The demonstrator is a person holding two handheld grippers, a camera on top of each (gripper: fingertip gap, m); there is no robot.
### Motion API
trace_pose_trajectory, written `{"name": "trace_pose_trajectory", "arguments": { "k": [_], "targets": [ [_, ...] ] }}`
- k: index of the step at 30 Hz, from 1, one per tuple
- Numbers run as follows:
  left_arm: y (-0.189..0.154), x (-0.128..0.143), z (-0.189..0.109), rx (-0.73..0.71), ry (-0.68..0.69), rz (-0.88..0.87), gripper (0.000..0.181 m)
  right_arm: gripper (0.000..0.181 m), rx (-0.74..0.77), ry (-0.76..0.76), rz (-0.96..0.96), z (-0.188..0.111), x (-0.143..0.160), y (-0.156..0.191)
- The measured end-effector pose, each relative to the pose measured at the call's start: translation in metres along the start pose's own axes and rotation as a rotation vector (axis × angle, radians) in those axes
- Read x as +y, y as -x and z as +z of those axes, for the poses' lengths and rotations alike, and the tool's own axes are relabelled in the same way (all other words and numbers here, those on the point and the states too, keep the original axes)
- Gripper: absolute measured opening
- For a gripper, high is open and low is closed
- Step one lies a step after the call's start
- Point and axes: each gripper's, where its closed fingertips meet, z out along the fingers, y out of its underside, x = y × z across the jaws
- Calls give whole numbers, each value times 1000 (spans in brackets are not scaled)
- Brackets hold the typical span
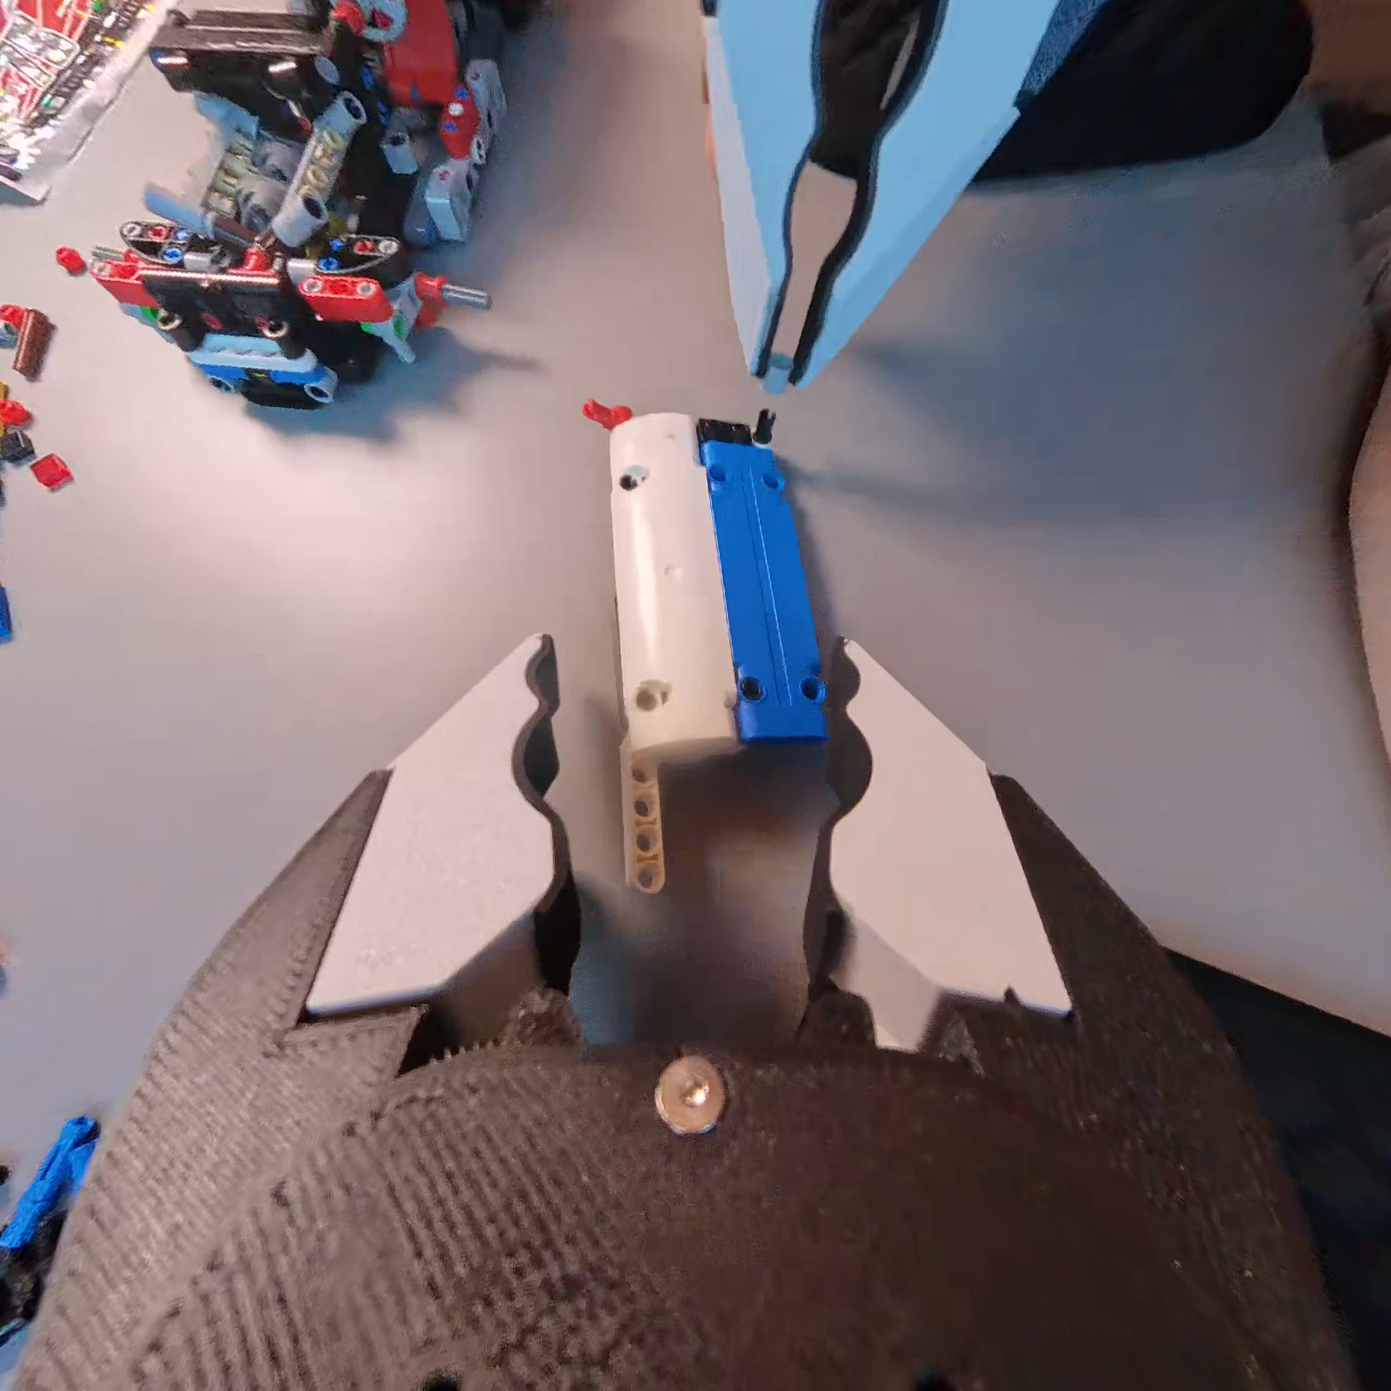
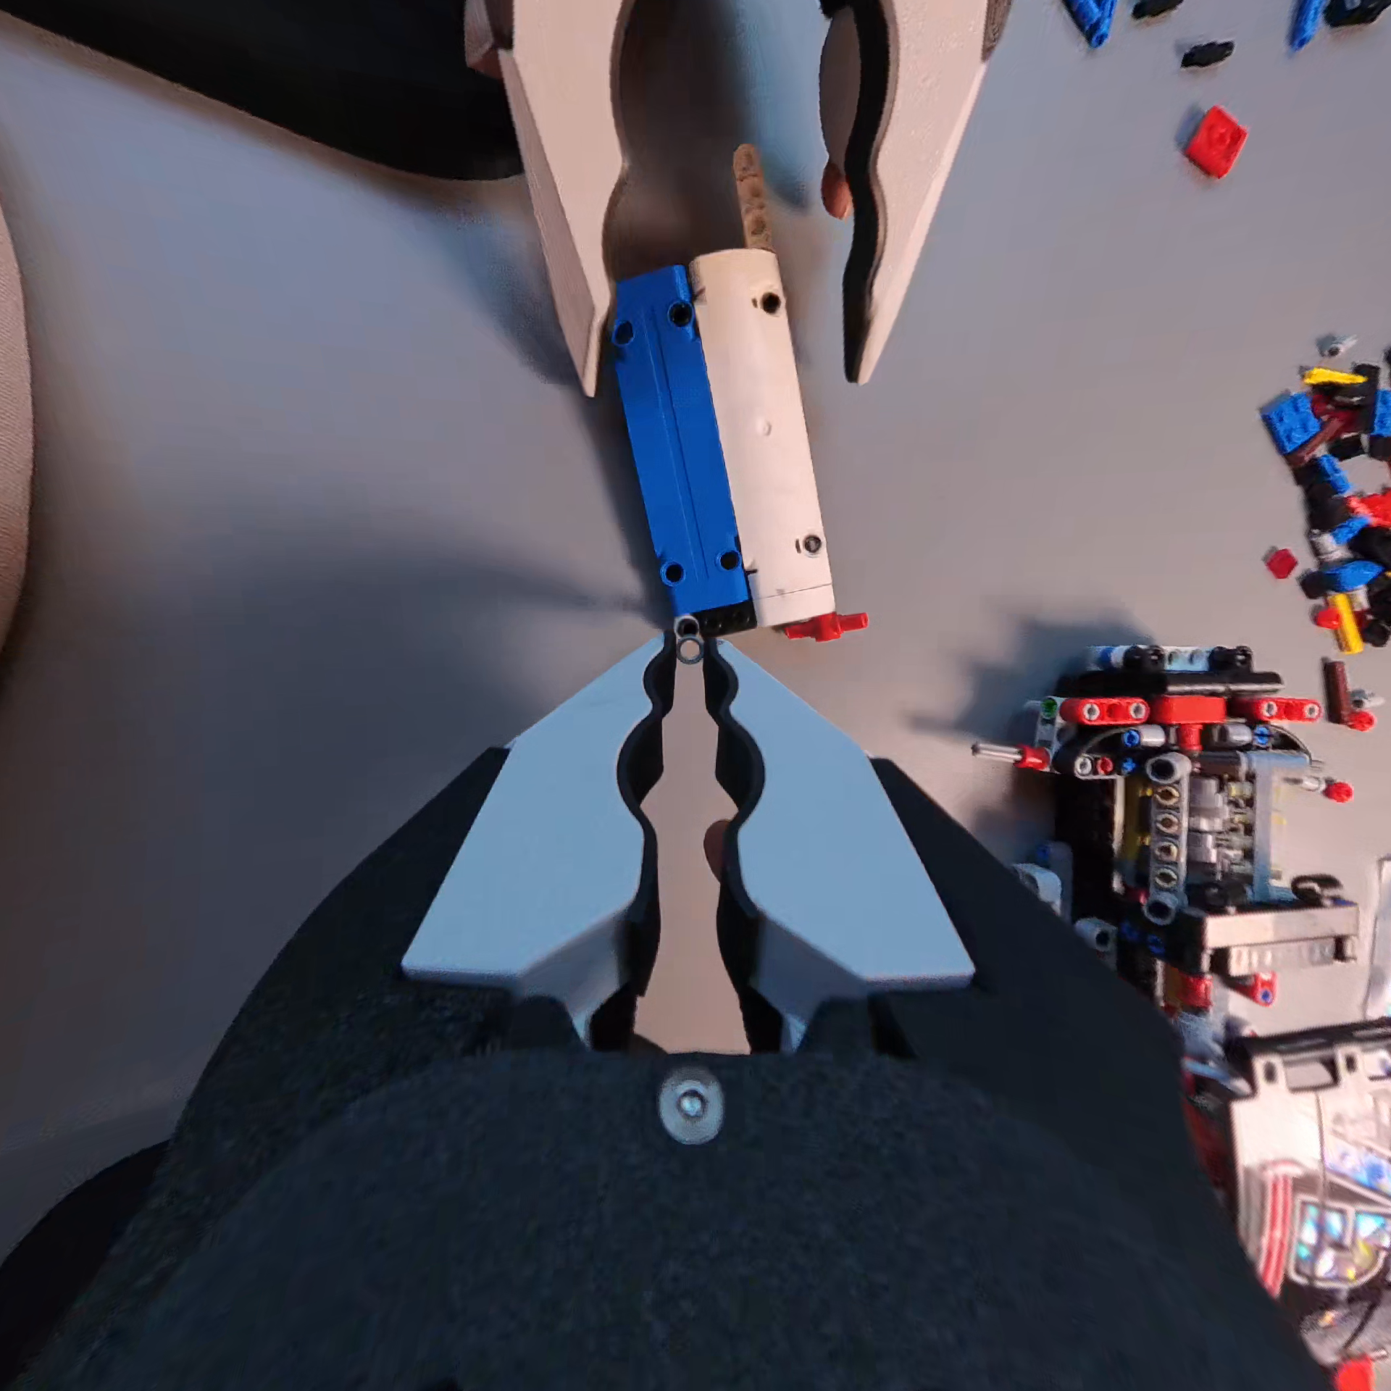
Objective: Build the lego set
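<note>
A white-and-blue panel assembly [image 1: 707,587] lies on the grey table, with a tan beam [image 1: 645,820] at one end and a red pin [image 1: 606,412] and black pin [image 1: 764,425] at the other. My left gripper [image 1: 692,655] is open, its jaws straddling the tan-beam end; one finger is close against the blue panel, the other stands apart from the white side. My right gripper [image 2: 689,649] is shut on a small grey connector [image 2: 689,649], right next to the black pin [image 2: 686,626]. The assembly [image 2: 722,444] and left gripper [image 2: 722,380] also show in the right wrist view, and the right gripper [image 1: 779,369] in the left wrist view.
A partly built red, black and blue model [image 1: 278,248] stands left of the assembly; it also shows in the right wrist view [image 2: 1174,798]. Loose bricks [image 2: 1332,482] lie beyond it. An instruction booklet [image 1: 38,75] lies at the table's far corner. My hands' fingertips stand some 7 centimetres from each other.
</note>
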Motion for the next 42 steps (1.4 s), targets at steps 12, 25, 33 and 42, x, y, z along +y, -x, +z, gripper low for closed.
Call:
{"name": "trace_pose_trajectory", "arguments": {
  "k": [12, 25, 33, 42],
  "targets": [
    [-5, 3, 2, -45, 37, 70, 52, 5, -117, 202, -37, 8, 0, 2],
    [-7, 4, 2, -29, 44, 36, 52, 5, -53, 280, -56, 14, 4, 1],
    [-7, 4, 2, -30, 43, 34, 52, 5, -10, 236, -43, 14, 3, 1],
    [-7, 2, 1, -57, 18, 118, 52, 33, 13, -69, 116, -8, -1, -1]
  ]
}}
